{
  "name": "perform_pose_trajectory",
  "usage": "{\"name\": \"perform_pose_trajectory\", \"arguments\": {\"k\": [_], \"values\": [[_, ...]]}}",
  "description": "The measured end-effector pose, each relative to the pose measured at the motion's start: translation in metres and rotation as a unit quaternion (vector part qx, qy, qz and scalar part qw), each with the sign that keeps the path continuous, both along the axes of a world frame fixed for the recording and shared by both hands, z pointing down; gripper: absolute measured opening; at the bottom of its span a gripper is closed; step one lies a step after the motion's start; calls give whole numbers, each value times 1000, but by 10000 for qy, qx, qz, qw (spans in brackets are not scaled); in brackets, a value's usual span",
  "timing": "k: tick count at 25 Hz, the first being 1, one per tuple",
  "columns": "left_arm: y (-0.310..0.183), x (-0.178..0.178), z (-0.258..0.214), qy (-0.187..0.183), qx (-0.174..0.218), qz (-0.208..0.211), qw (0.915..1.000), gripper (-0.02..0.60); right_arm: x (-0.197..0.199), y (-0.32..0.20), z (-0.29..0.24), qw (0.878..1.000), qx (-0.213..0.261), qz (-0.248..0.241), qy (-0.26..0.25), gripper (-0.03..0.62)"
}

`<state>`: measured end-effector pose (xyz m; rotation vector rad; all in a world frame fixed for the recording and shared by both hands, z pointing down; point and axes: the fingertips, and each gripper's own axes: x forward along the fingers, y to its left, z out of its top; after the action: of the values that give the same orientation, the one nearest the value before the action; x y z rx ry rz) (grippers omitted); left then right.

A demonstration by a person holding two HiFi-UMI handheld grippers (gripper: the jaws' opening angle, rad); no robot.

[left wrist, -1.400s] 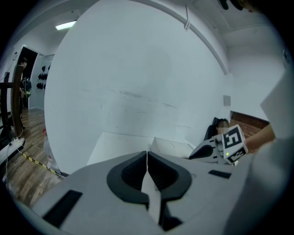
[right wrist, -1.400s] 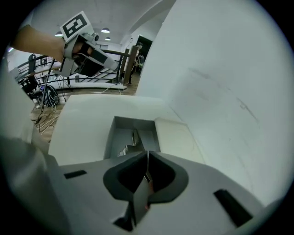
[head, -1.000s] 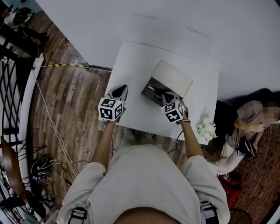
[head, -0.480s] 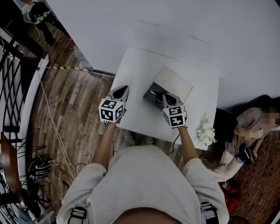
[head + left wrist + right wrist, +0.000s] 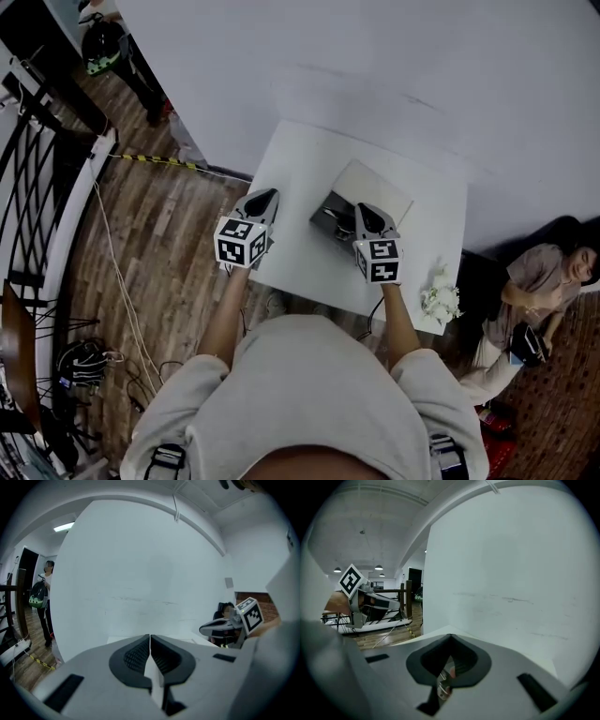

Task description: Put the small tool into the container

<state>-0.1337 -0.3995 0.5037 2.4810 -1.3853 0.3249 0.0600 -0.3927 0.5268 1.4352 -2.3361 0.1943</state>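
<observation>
Obscured: small tool point(image 5: 444, 684), pinched in the right gripper point(image 5: 450, 639)'s closed jaws; only a metal-and-red sliver shows, kind untellable. Container point(image 5: 328, 216): interior covered at 3 o'clock by that gripper. White clump point(image 5: 441, 298) at the table point(image 5: 300, 169)'s 4 o'clock corner: too small to identify.

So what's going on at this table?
A person stands at a white table with a gripper in each hand. The right gripper is shut on a small metal tool and hangs at the front of the open container. The left gripper is shut and empty, near the table's left edge. The tool is not yet in the container.
</observation>
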Motion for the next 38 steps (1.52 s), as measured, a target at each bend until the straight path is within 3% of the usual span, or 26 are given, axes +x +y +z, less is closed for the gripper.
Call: {"name": "perform_pose_trajectory", "arguments": {"k": [13,21,38], "values": [[15,4,-26,-73,318,-42,9995,12,7,11,-45,9980,602,69,-194,-2],[22,3,-26,-58,325,-51,9994,12,11,17,-45,9975,599,189,-325,-2],[21,7,-23,-49,302,35,9995,12,7,23,-40,9983,556,165,-87,-2]]}}
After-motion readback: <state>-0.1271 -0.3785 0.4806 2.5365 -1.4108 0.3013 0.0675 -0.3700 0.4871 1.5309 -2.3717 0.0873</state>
